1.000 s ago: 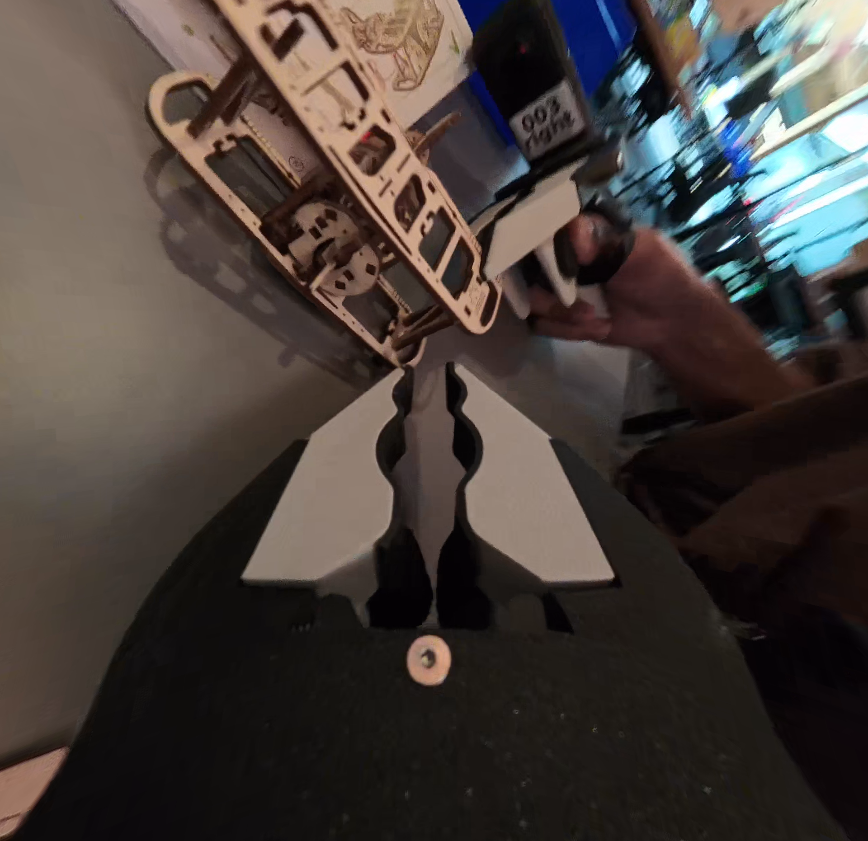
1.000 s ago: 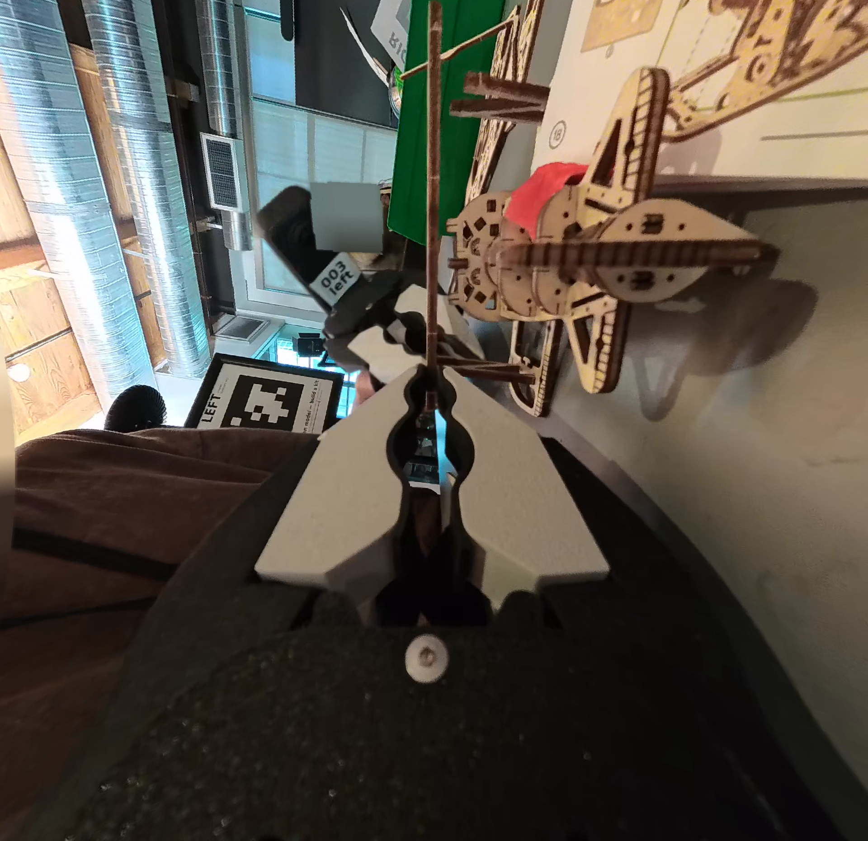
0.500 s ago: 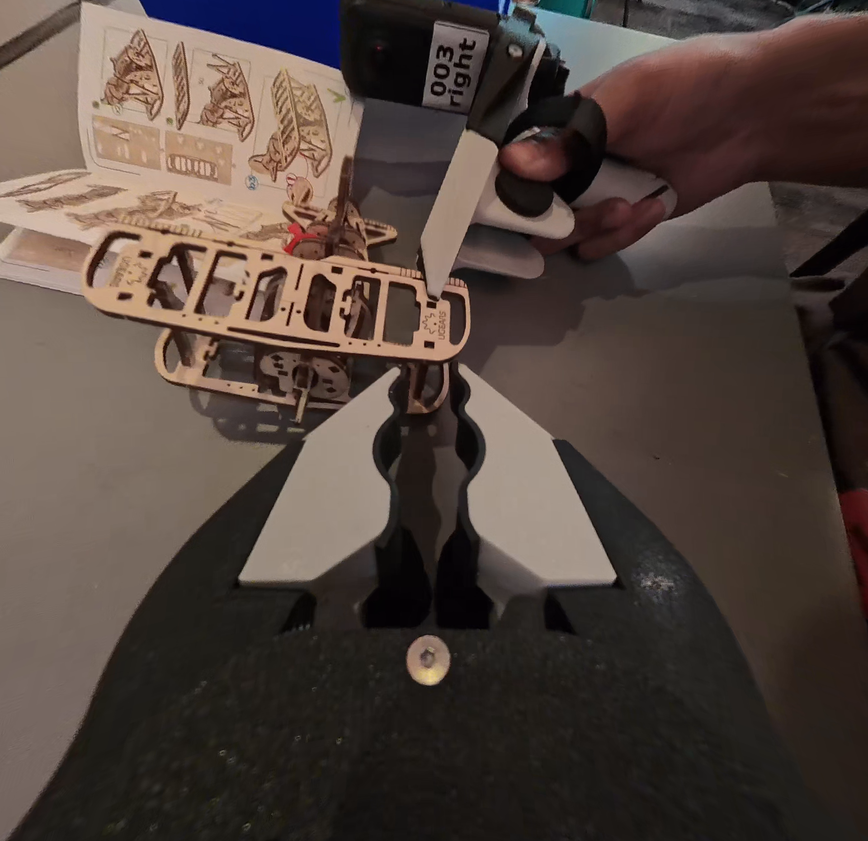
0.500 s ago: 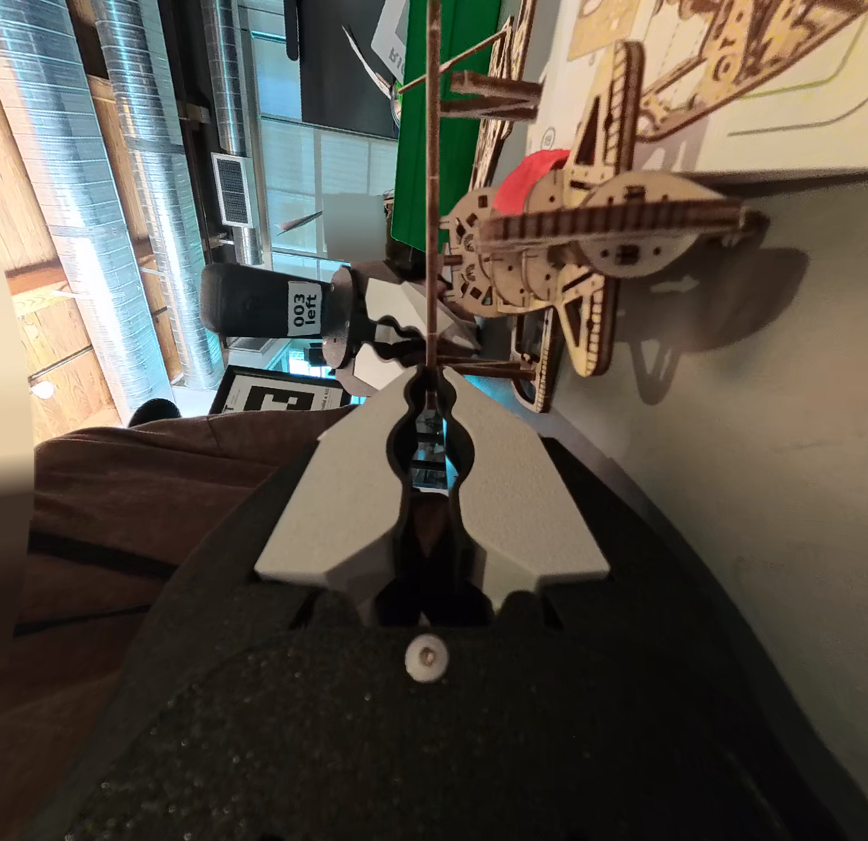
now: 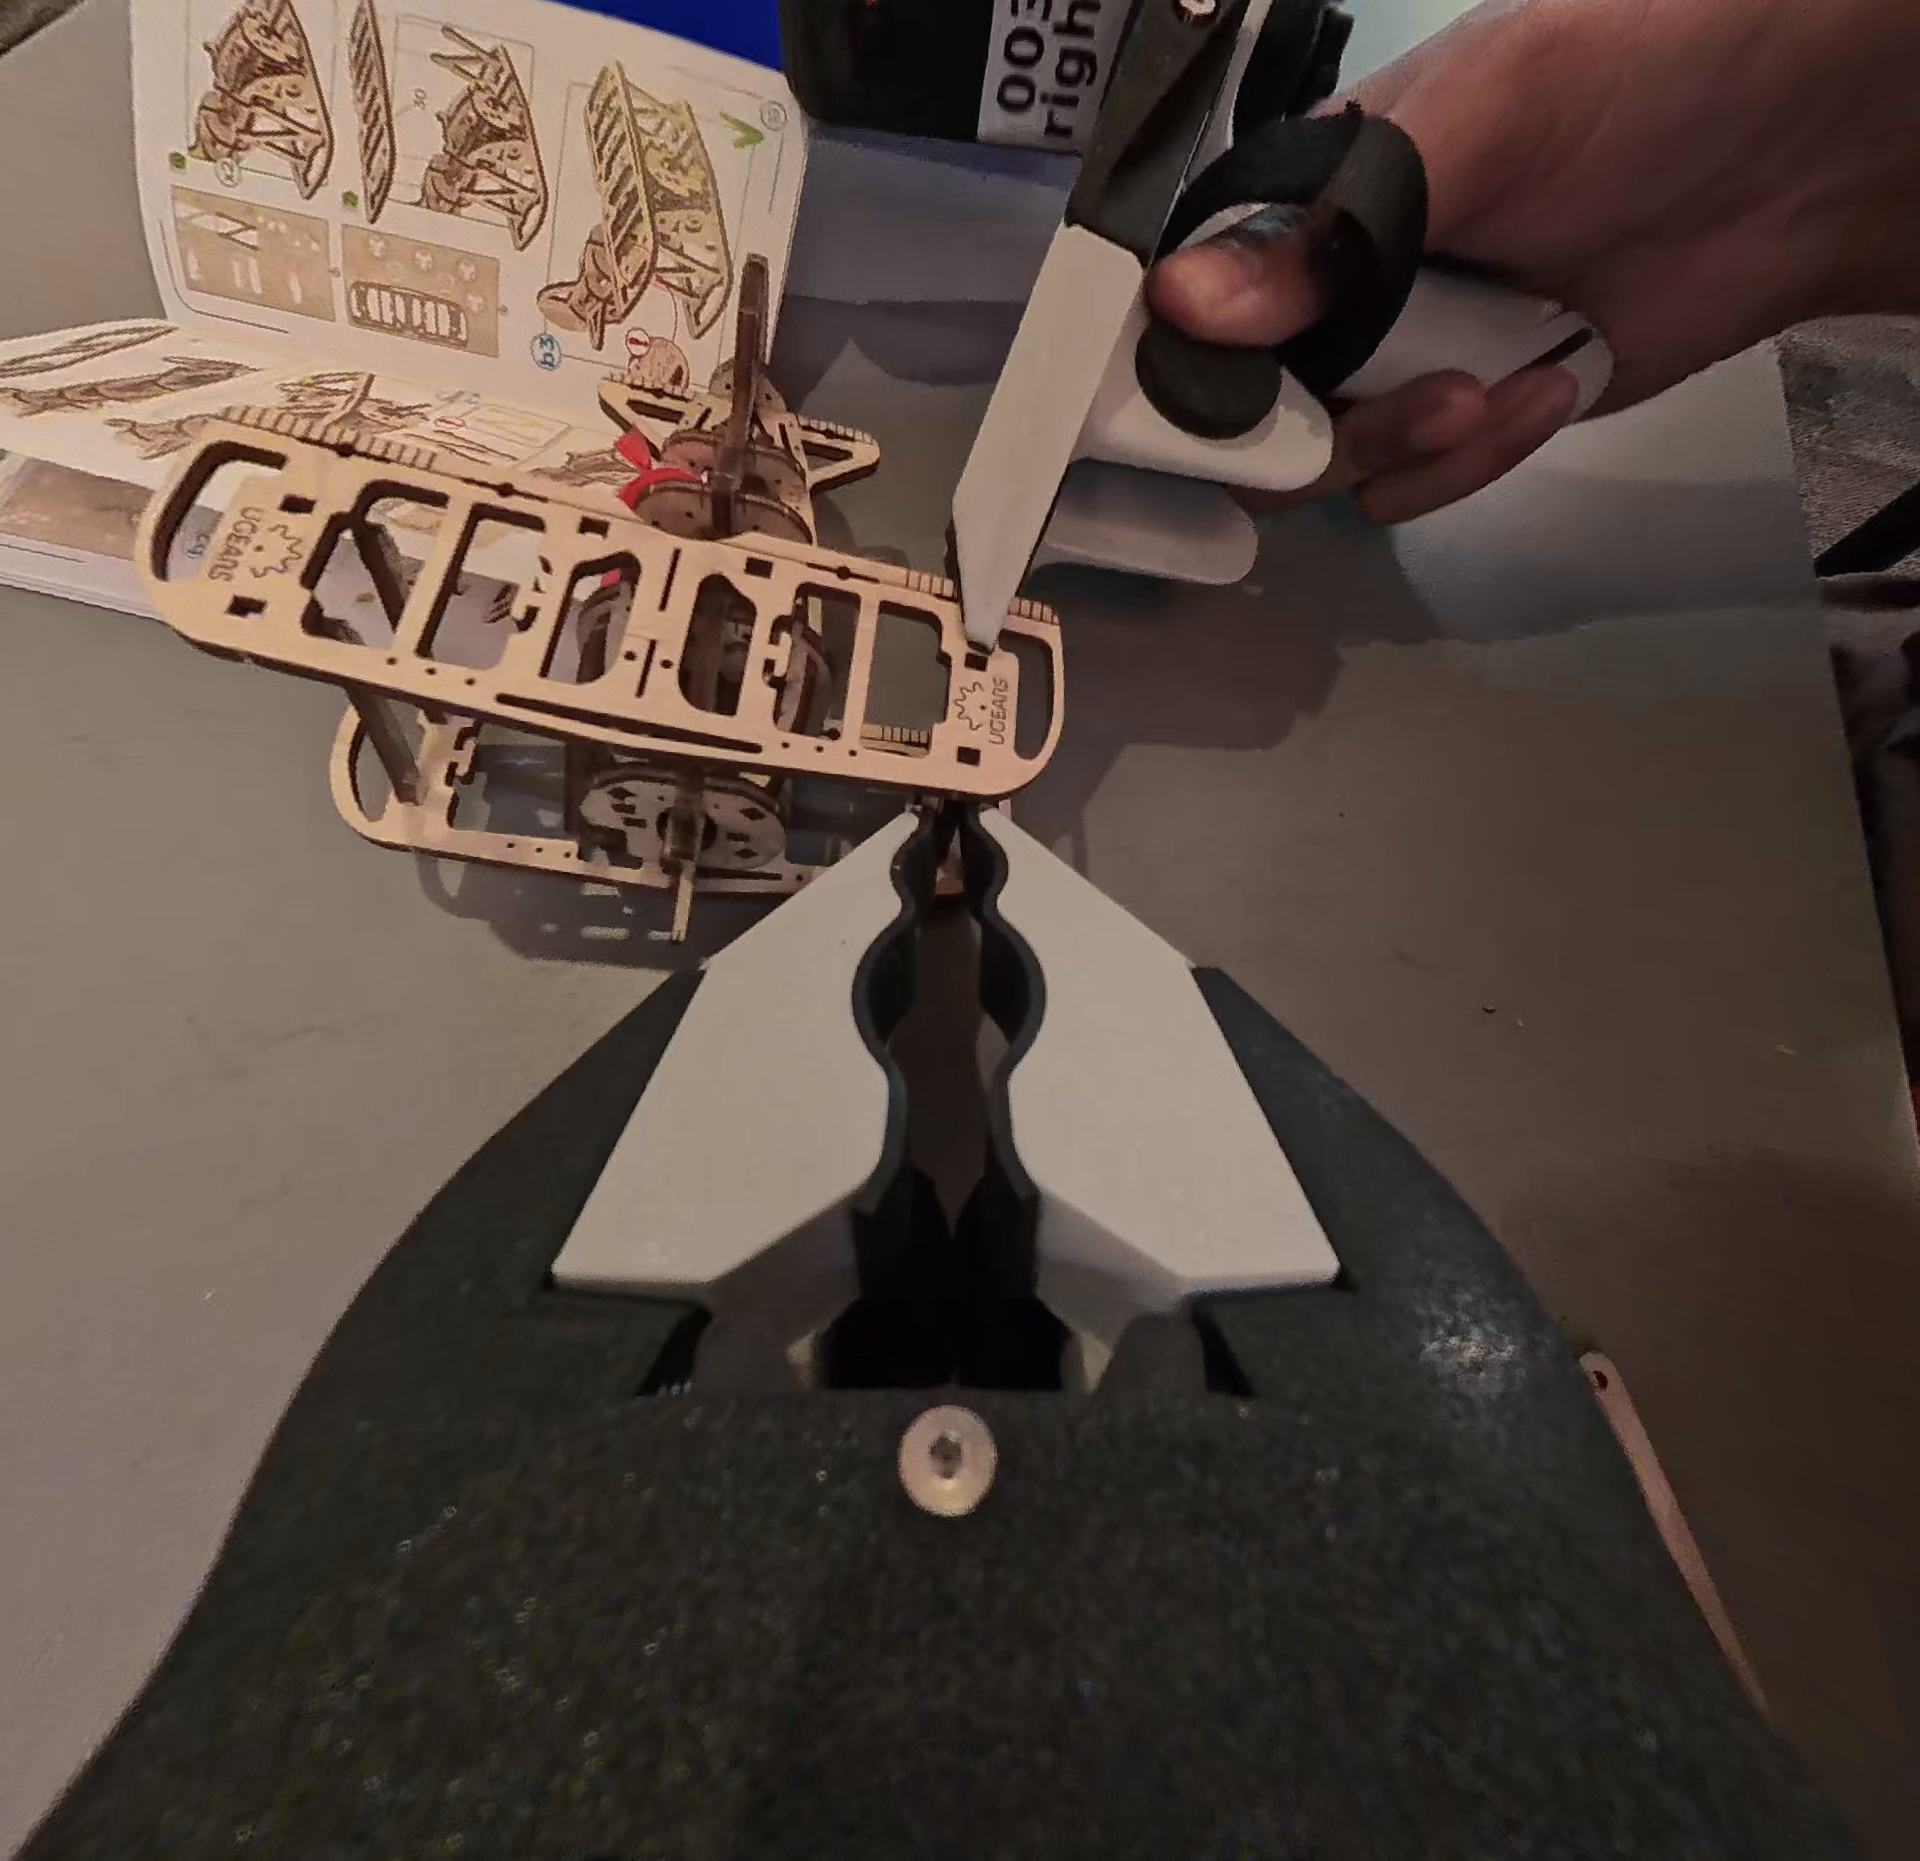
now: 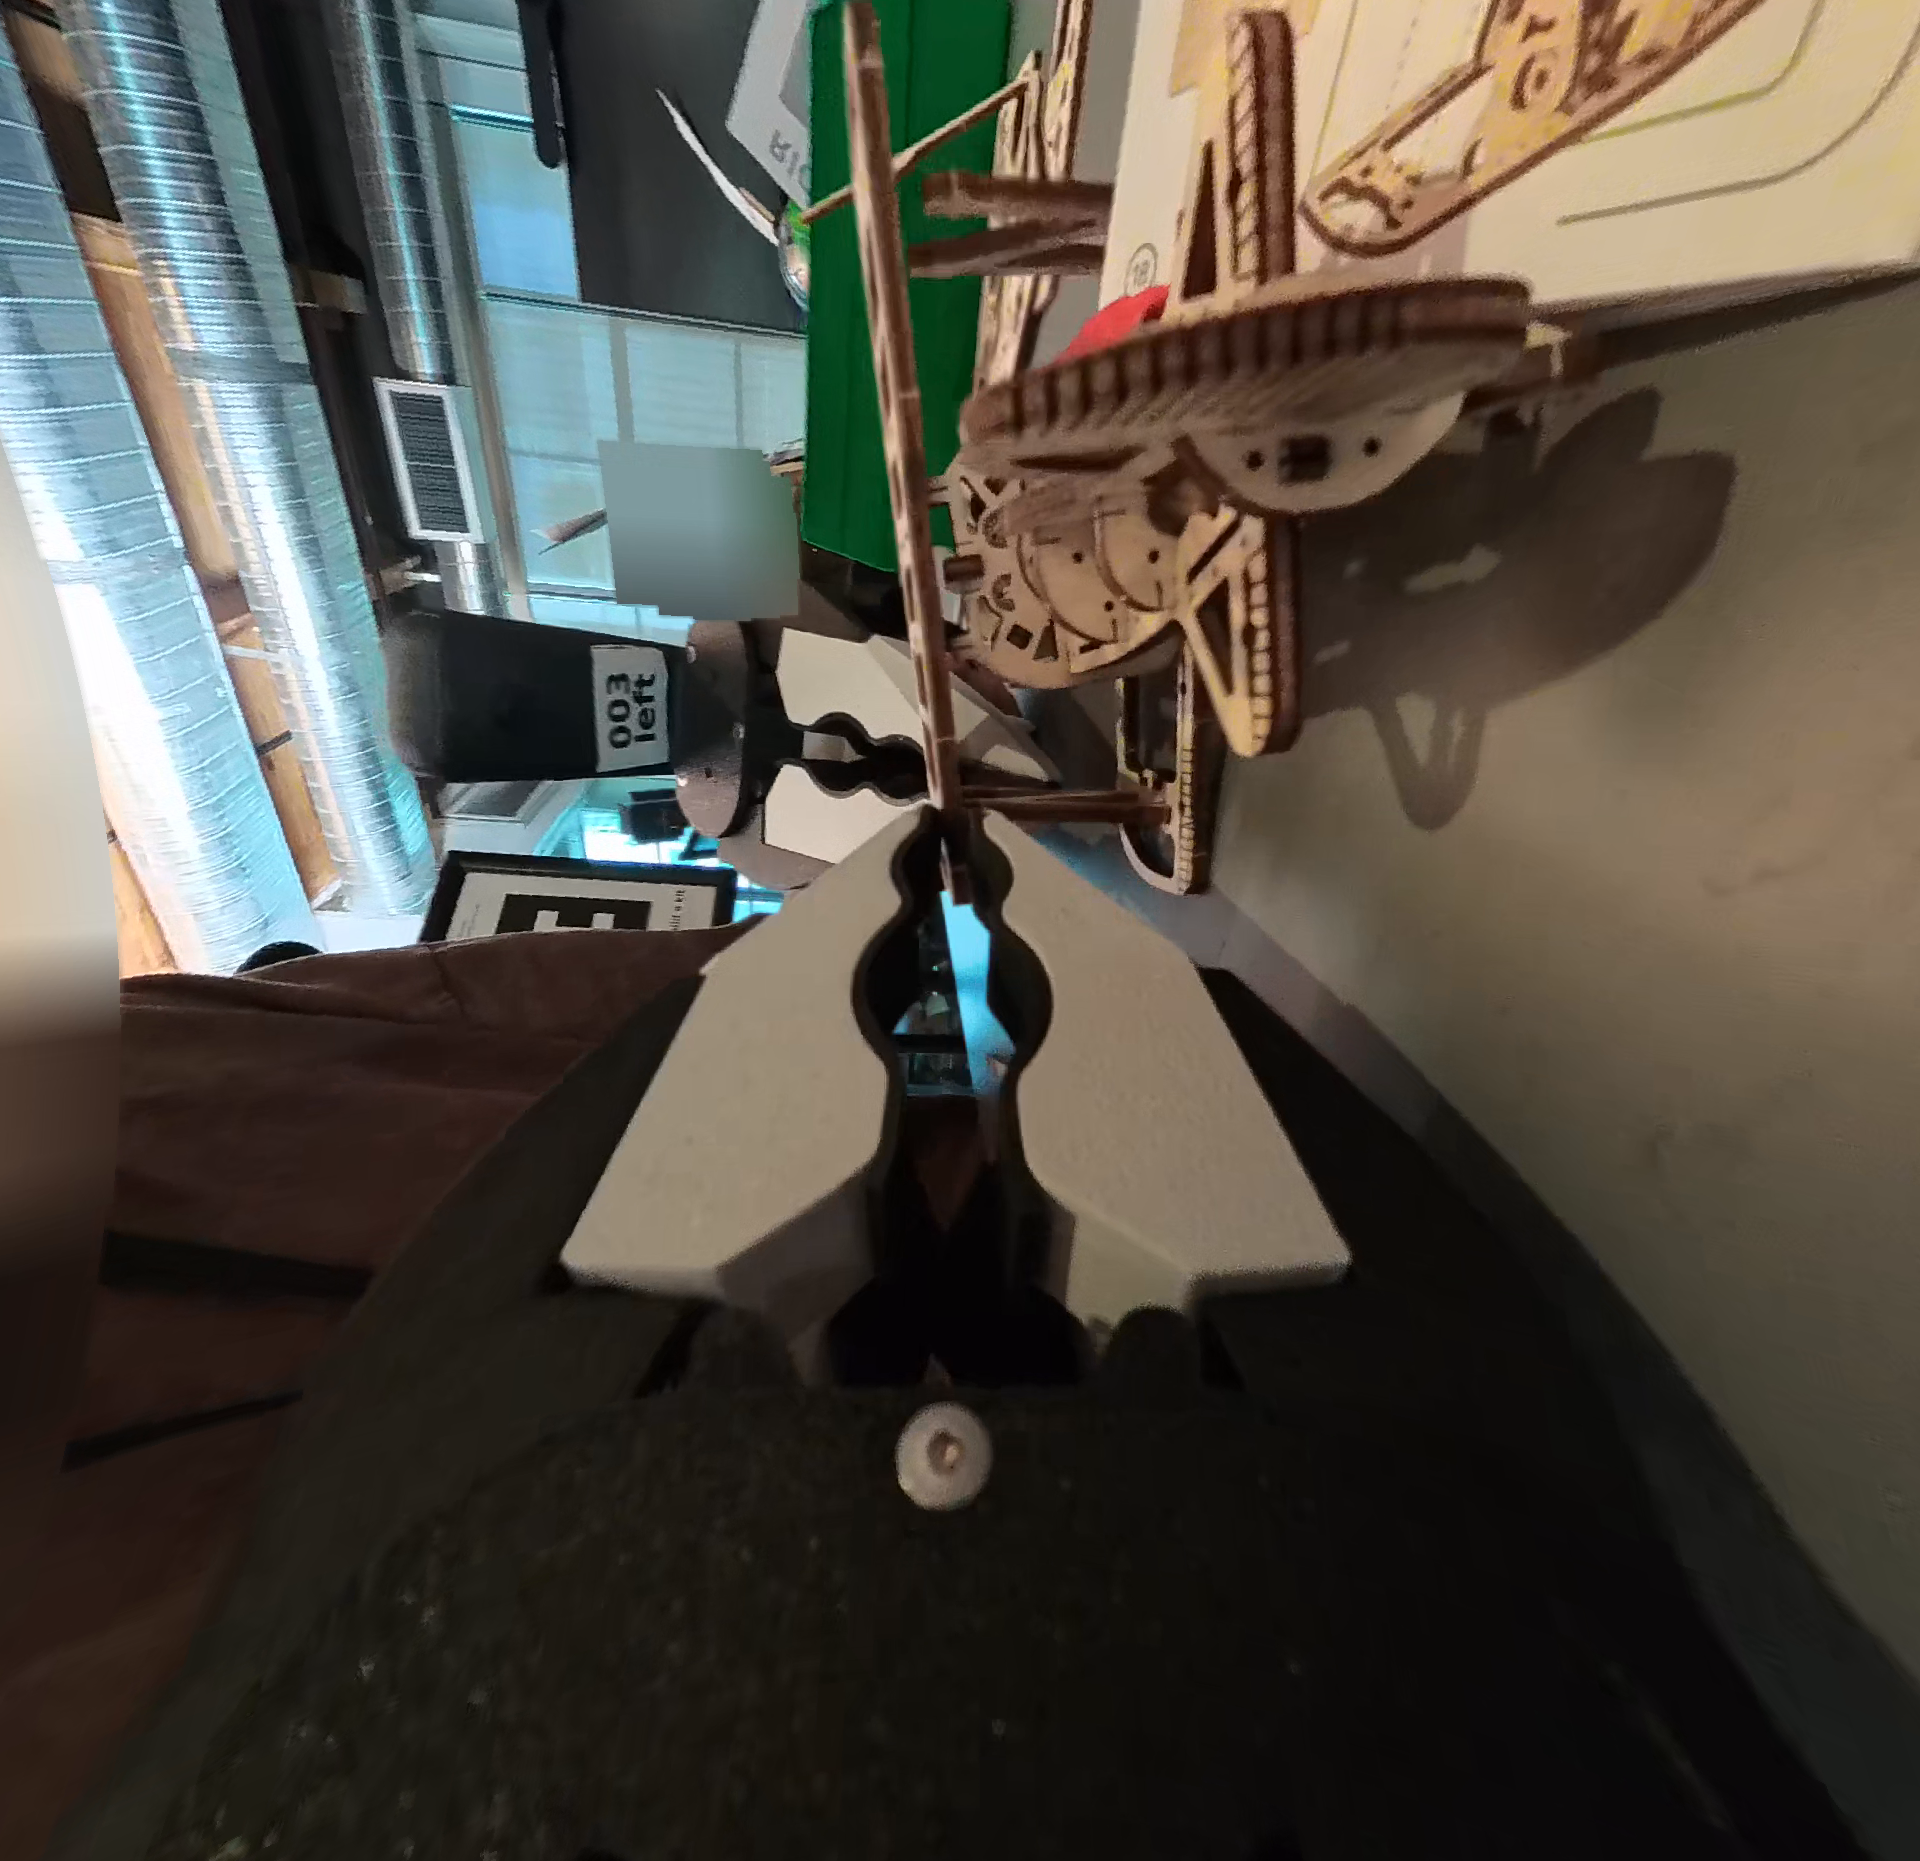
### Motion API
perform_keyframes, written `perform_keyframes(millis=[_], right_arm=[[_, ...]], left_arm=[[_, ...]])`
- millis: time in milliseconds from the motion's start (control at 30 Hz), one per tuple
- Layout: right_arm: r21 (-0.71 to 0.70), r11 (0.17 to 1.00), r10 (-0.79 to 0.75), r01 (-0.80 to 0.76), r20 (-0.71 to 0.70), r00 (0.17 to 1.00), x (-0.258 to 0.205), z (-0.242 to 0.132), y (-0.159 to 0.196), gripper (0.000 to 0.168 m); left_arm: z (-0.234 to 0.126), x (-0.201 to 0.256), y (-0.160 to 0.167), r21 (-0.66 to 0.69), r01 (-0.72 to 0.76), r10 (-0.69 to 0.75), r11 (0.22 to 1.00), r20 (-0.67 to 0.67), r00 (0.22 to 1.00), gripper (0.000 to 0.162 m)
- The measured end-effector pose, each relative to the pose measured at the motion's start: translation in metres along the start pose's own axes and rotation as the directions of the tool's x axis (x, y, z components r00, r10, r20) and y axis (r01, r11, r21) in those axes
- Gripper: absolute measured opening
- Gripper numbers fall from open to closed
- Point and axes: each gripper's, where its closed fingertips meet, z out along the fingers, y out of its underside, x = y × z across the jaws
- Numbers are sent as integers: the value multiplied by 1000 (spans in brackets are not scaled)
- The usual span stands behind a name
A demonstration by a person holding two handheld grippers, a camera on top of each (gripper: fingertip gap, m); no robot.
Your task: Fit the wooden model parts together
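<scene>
Grey table (image 5: 1455, 876) — open instruction booklet (image 5: 468, 201), wooden model plane (image 5: 623, 803) resting on it.

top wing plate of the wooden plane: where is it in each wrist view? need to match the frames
Left wrist view: the top wing plate lies flat across the upper left, right end just beyond the left gripper.
Right wrist view: seen edge-on, a thin strip running up from the right gripper, whose tips are closed on its near end.
Shared landmark: the red band on the model's body.

The wooden model (image 5: 582, 731) stands on the table (image 5: 1455, 876), before the instruction booklet (image 5: 416, 201).
</scene>
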Motion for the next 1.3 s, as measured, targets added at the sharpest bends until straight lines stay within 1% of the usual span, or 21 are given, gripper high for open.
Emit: perform_keyframes(millis=[233,367,467,600,667,767,833,967,1100,1167,1233,1300], right_arm=[[-43,999,-28,22,-147,989,2,2,-2,5],[-41,996,-90,83,-231,969,2,1,-3,7],[-39,989,-151,146,-291,945,4,1,-5,13],[-6,988,-150,153,-245,958,-5,5,-7,27],[-25,985,-169,168,-268,949,-1,8,-5,31],[-63,976,-216,207,-315,924,4,12,-2,33],[-80,972,-234,220,-344,909,9,13,-2,28],[-94,968,-251,233,-333,909,12,12,-2,30],[-105,965,-262,241,-322,910,9,13,-3,26],[-105,964,-264,243,-320,910,10,14,-3,25],[-113,961,-277,254,-324,904,9,16,-2,24],[-120,959,-282,257,-321,904,8,17,-2,23]], left_arm=[[1,0,1,-5,11,-11,1000,-8,1000,1],[1,0,1,-4,15,-15,1000,-8,1000,1],[1,0,1,-4,16,-16,1000,-9,1000,1],[1,0,1,-5,16,-16,1000,-10,1000,1],[1,0,1,-5,15,-15,1000,-8,1000,1],[2,-1,1,-6,14,-14,1000,-7,1000,1],[2,-1,1,-6,15,-15,1000,-8,1000,1],[2,-1,1,-7,17,-17,1000,-9,1000,1],[2,0,1,-10,40,-40,999,-29,999,1],[4,-1,5,-36,57,-58,998,-39,998,2],[9,-1,12,-93,55,-58,994,-30,998,3],[9,-1,12,-92,44,-46,995,-19,999,2]])
